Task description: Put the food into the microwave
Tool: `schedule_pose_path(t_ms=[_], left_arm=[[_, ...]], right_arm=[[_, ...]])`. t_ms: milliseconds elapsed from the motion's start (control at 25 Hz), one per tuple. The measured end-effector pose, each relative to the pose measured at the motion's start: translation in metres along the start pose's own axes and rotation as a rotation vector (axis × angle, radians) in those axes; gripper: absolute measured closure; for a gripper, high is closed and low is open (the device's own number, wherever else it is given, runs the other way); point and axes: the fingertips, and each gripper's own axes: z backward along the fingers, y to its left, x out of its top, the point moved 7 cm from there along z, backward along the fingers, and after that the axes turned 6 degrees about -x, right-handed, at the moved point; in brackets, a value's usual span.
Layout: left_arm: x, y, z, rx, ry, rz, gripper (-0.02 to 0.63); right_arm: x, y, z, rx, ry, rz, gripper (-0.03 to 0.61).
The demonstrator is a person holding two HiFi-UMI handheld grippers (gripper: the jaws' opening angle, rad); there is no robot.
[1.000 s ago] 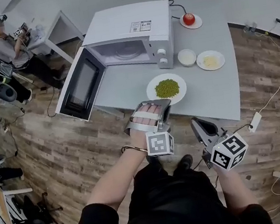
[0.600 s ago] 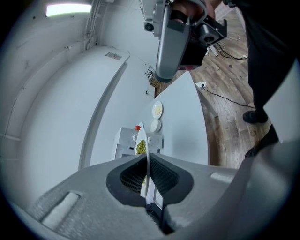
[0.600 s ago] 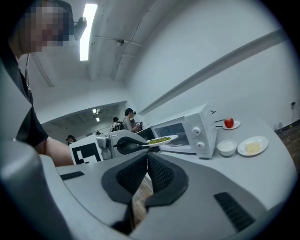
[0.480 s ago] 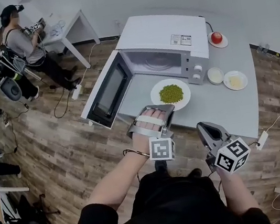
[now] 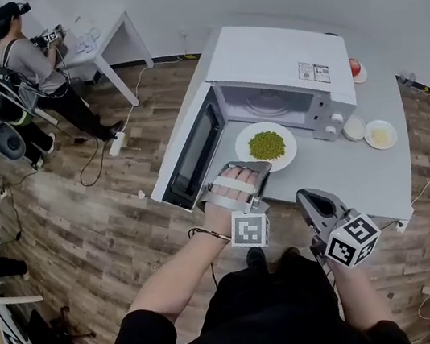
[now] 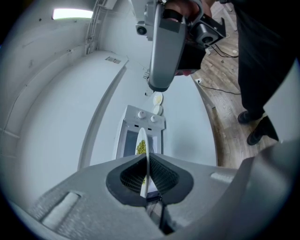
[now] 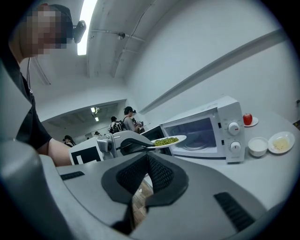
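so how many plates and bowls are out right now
4. A plate of peas in the left gripper before the microwave; a small bowl and a yellow-food plate right of it; a red-fruit plate behind it, partly hidden.

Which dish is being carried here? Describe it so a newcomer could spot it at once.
Find the white microwave, door open, on the grey table. In front of its open cavity the left tool is shut on the rim of a white plate, held off the table. It alone carries green peas; the small bowl and the plate of yellow food rest beside the microwave.
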Motion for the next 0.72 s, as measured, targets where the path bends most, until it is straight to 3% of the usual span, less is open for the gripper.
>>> schedule_pose_path(t_ms=[240,560,720], left_arm=[[-0.025,0.011,-0.034,0.02,0.025,-0.009,0.597],[-0.043,0.022,-0.094,0.071,0.06,-0.036,0.597],[-0.046,0.017,-0.128,0.063,0.048,-0.007,0.597]], right_arm=[[0.001,-0.01,-0.026,0.006,0.048,0.053,0.564],[-0.002,-0.067,-0.07,0.021,0.036,0.018,0.565],[-0.008,-0.094,-0.09,0.022,0.029,0.012,0.565]])
